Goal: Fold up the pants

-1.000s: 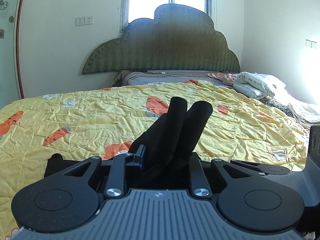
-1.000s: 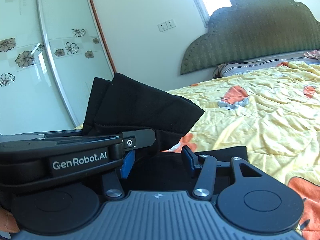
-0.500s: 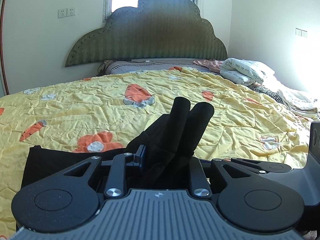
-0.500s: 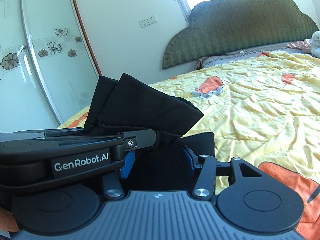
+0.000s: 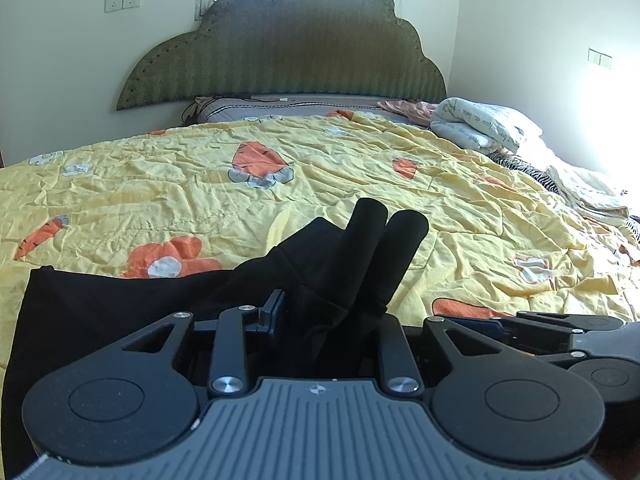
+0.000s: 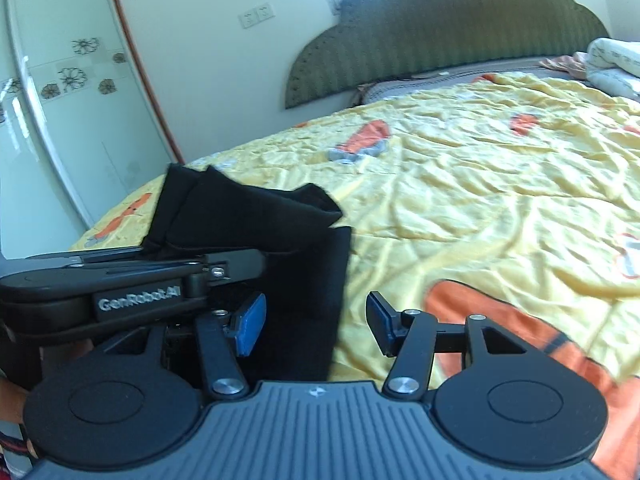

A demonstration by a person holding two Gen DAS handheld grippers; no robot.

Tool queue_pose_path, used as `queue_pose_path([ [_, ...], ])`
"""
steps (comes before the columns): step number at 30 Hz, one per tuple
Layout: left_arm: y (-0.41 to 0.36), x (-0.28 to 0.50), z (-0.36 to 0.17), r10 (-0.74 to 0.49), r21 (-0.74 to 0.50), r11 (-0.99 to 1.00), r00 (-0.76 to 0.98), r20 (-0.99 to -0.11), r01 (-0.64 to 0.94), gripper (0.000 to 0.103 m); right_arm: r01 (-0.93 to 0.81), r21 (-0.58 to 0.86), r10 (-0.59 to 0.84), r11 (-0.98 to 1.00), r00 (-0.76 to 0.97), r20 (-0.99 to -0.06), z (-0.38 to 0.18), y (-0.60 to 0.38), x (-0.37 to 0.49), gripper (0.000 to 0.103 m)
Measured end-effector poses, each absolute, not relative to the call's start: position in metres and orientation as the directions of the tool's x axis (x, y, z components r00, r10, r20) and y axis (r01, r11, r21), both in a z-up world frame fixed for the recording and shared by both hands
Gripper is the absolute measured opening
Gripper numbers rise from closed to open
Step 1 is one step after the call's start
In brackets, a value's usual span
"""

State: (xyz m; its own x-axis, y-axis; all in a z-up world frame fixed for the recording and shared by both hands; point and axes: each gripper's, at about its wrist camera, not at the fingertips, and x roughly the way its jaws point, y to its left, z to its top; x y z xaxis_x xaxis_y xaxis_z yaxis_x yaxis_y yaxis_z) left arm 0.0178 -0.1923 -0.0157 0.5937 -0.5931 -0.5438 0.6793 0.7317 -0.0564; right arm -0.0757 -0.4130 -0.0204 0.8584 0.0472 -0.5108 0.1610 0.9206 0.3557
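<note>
Black pants (image 5: 120, 300) lie on the yellow quilt (image 5: 320, 184) at the near edge of the bed, part flat, part bunched up into the left gripper (image 5: 324, 312). In the left cam a thick fold of the fabric stands up btwn its jaws, two rolled ends poking up past them; jaws are opening right now w/ cloth still filling the gap, one blue pad (image 5: 276, 312) showing on the left side, the other buried under fabric. Whether the pads still press the cloth, can't tell. Flat part of the pants spreads off to the left of that gripper over an orange-and-white flower print. Right gripper (image 6: 316, 320) sits just beside the left one; in the right cam the left gripper's body shows side-on w/ the bunched fabric rising above it. Right jaws stand apart and are opening, both blue pads (image 6: 250, 322) clear, pads not touching anything; a flat black edge of the pants runs under the gap, quilt under the right finger. Farther out: green scalloped headboard (image 5: 288, 40) against the wall, window above it, folded white bedding (image 5: 480, 124) at the far right, a wardrobe door (image 6: 60, 100) w/ flower decals at the left of the right cam.
</note>
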Motion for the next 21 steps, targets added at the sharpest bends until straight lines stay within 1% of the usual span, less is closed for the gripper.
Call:
queue_pose_path([
  [5,-0.193,0.013,-0.019,-0.601,-0.056,0.722,0.584,-0.546,0.690,0.036,0.240,0.330,-0.033,0.913,0.850,-0.526,-0.018,-0.431,-0.095,0.055],
  [6,-0.193,0.012,-0.019,-0.601,-0.053,0.718,0.580,-0.549,0.694,0.038,0.256,0.321,-0.051,0.912,0.847,-0.529,-0.018,-0.434,-0.098,0.055],
  [8,-0.194,0.008,-0.019,-0.609,-0.056,0.707,0.568,-0.553,0.704,0.046,0.283,0.309,-0.080,0.908,0.841,-0.535,-0.019,-0.439,-0.101,0.055],
  [10,-0.194,0.003,-0.018,-0.634,-0.065,0.684,0.548,-0.545,0.727,0.061,0.306,0.297,-0.108,0.904,0.838,-0.534,-0.017,-0.440,-0.103,0.055],
  [12,-0.194,-0.004,-0.014,-0.663,-0.070,0.654,0.526,-0.533,0.753,0.063,0.316,0.293,-0.123,0.903,0.840,-0.529,-0.015,-0.441,-0.103,0.055],
  [15,-0.190,-0.016,-0.007,-0.696,-0.073,0.612,0.494,-0.521,0.787,0.069,0.329,0.305,-0.143,0.894,0.854,-0.501,-0.007,-0.443,-0.102,0.055],
  [17,-0.178,-0.021,-0.002,-0.718,-0.089,0.599,0.484,-0.500,0.796,0.074,0.323,0.330,-0.148,0.887,0.876,-0.459,0.003,-0.441,-0.101,0.055],
  [18,-0.172,-0.020,0.001,-0.715,-0.089,0.608,0.495,-0.494,0.789,0.078,0.309,0.340,-0.141,0.888,0.888,-0.437,0.009,-0.439,-0.098,0.055],
  [21,-0.145,-0.011,0.008,-0.668,-0.092,0.682,0.567,-0.483,0.725,0.080,0.221,0.334,-0.079,0.916,0.917,-0.390,0.025,-0.423,-0.083,0.055],
])
